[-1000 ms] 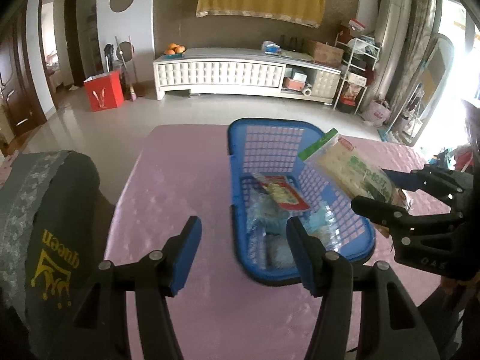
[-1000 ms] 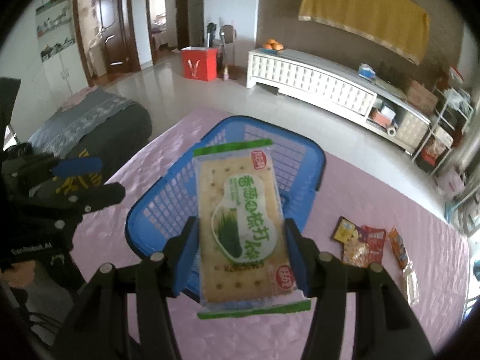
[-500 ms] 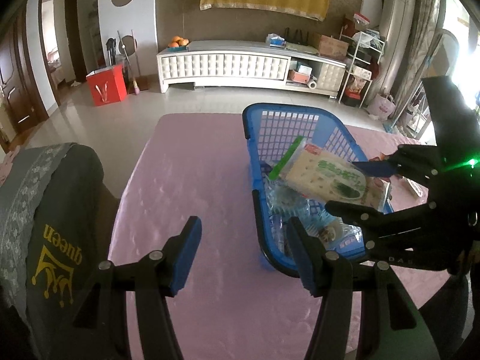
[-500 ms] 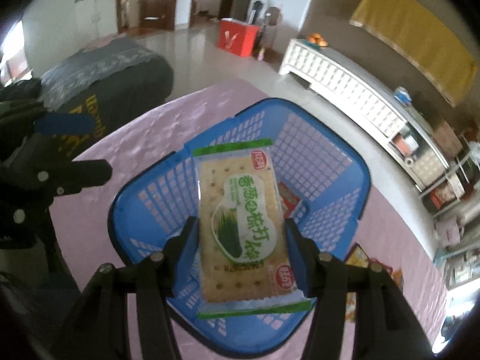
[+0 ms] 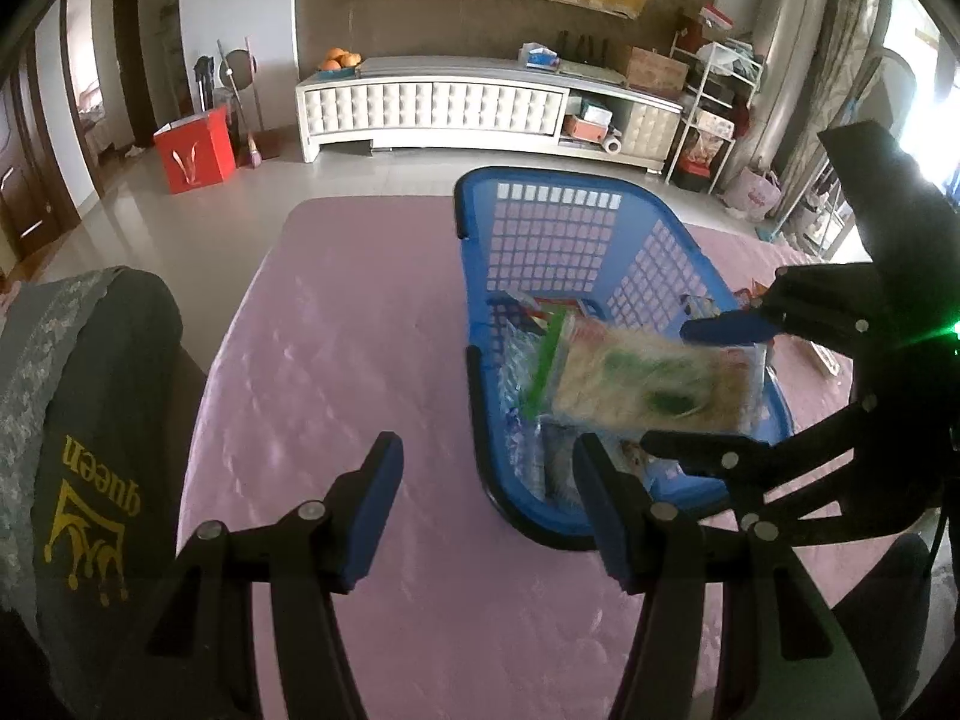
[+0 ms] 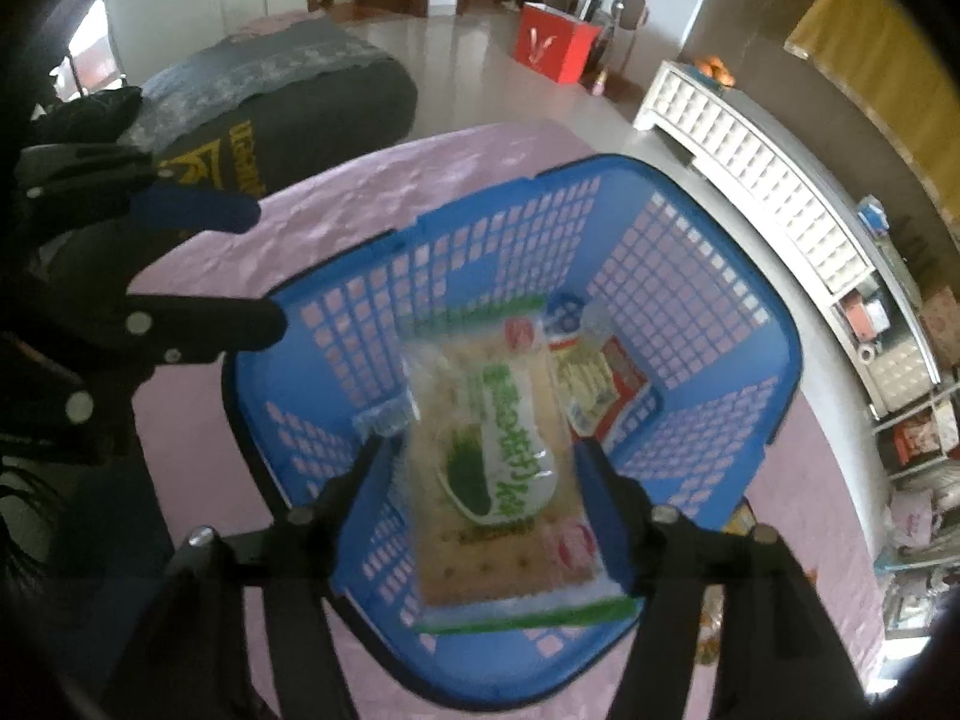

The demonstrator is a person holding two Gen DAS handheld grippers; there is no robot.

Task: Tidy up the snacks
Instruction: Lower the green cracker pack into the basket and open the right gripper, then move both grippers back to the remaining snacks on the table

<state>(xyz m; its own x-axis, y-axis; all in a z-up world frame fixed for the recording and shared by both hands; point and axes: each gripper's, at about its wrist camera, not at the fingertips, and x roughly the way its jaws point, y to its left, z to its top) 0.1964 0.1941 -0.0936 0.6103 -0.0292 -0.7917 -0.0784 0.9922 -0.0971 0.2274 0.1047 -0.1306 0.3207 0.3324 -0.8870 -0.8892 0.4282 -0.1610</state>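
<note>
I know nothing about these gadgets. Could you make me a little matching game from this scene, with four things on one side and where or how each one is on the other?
Things:
1. cracker packet
2. left tongs
3. oranges
4. red box

Place or state:
A. on the floor
B. open, holding nothing
C. over the blue basket
D. on the white cabinet

Pairs: 1-C, 2-B, 3-D, 4-A
</note>
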